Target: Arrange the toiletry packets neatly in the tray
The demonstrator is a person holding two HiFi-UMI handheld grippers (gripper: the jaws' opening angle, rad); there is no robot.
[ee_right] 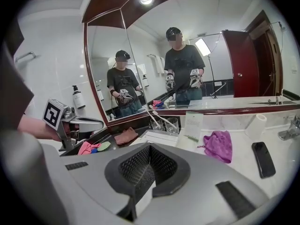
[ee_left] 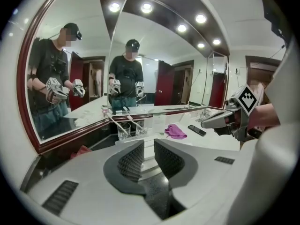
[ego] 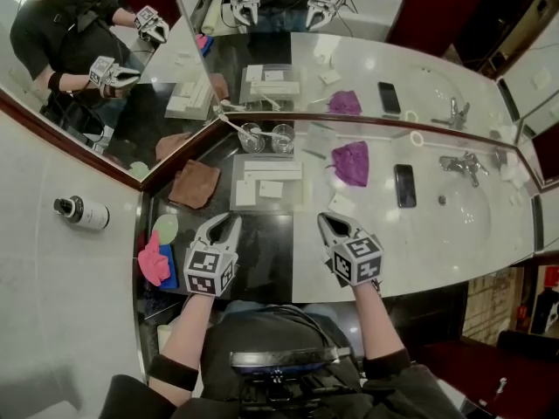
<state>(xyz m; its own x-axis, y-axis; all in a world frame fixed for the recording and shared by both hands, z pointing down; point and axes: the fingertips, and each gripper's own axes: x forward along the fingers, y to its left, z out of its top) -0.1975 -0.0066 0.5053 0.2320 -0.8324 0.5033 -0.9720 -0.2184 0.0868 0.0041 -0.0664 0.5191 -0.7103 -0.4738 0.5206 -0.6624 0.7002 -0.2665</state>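
At frame centre, head view: toiletry packets (ego: pixel 272 171) sit in the tray (ego: pixel 293 195), with a loose packet (ego: pixel 342 204) to its right. Left gripper (ego: pixel 231 220) is narrowly parted and empty; right gripper (ego: pixel 326 219) is closed and empty. Likely between picks; next, the right jaws must open over the loose packet.

Head view steeply down; both gripper views toward shared mirror (ee_left: pixel 157 55).

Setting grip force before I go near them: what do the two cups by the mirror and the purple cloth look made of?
Left cup and right cup: clear glass apparently, see-through with glints; could be plastic. Purple cloth: soft matte fabric, crumpled into folds.
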